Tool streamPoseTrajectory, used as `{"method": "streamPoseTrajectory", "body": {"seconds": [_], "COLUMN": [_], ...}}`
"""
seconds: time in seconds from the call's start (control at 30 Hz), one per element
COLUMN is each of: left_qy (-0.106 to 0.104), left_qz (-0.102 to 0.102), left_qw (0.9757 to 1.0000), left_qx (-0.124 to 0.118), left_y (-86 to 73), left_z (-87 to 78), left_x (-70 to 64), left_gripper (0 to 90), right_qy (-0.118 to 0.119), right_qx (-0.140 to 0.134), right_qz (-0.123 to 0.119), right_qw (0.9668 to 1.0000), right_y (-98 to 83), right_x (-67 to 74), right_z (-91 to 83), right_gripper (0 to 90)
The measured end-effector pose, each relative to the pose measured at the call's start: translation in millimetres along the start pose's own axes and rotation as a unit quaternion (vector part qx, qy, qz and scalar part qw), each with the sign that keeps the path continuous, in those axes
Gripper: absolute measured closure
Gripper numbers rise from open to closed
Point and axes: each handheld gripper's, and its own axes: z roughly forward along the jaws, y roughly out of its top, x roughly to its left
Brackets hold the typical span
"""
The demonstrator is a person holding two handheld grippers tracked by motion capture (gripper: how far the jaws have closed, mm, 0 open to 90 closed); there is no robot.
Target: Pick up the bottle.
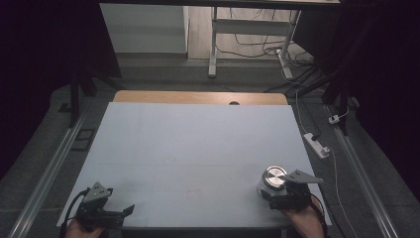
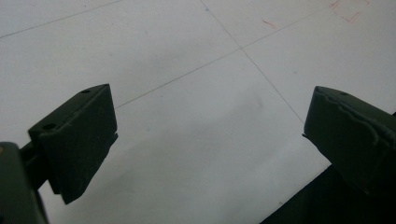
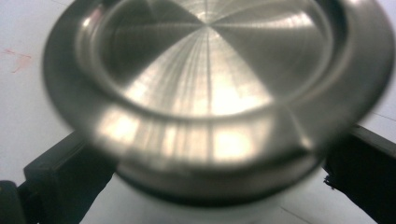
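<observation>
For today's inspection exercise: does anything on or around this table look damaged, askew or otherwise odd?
One small thing: in the left gripper view, the pad facing on the left gripper's right-hand jaw looks ragged and chipped along its edge. The metal-lidded jar stands upright between the right gripper's jaws; nothing is spilled.

the white tabletop (image 1: 193,144) lies bare across its middle and far side, giving open passage. the sole obstacle is a steel-lidded jar (image 1: 273,178) near the right front corner, between the right tool's (image 1: 277,191) jaws. the left tool (image 1: 111,210), jaws apart, sits at the front left edge.
</observation>
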Motion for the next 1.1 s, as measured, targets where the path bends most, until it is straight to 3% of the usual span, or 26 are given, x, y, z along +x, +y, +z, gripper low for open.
{"method": "streamPoseTrajectory", "body": {"seconds": [0.13, 0.3, 0.53, 0.63, 0.87, 1.1], "left_qy": [0.0, 0.0, 0.0, -0.001, -0.001, -0.001], "left_qz": [0.001, 0.002, 0.003, 0.003, 0.003, 0.003], "left_qw": [1.0, 1.0, 1.0, 1.0, 1.0, 1.0], "left_qx": [0.0, 0.001, 0.003, 0.003, 0.003, 0.003], "left_y": [0.1, 0.3, 0.5, 0.6, 0.6, 0.6], "left_z": [0.1, 0.4, 0.6, 0.6, 0.8, 0.7], "left_x": [0.0, -0.4, -0.7, -0.6, -0.8, -0.7], "left_gripper": [3.5, 3.6, 3.6, 3.6, 3.6, 3.6], "right_qy": [0.0, 0.023, 0.001, -0.002, 0.013, 0.013], "right_qx": [0.0, -0.001, 0.001, 0.0, -0.01, -0.02], "right_qz": [0.008, -0.001, -0.039, -0.039, -0.009, -0.035], "right_qw": [1.0, 0.9997, 0.9992, 0.9992, 0.9998, 0.9991], "right_y": [1.5, 2.7, 5.2, 5.9, 7.3, 12.5], "right_x": [-2.6, -2.1, 3.4, 3.6, 0.1, 8.4], "right_z": [2.7, 1.8, -2.0, -2.6, -4.6, -6.9], "right_gripper": [0.2, 11.2, 14.2, 14.5, 14.8, 14.8]}}
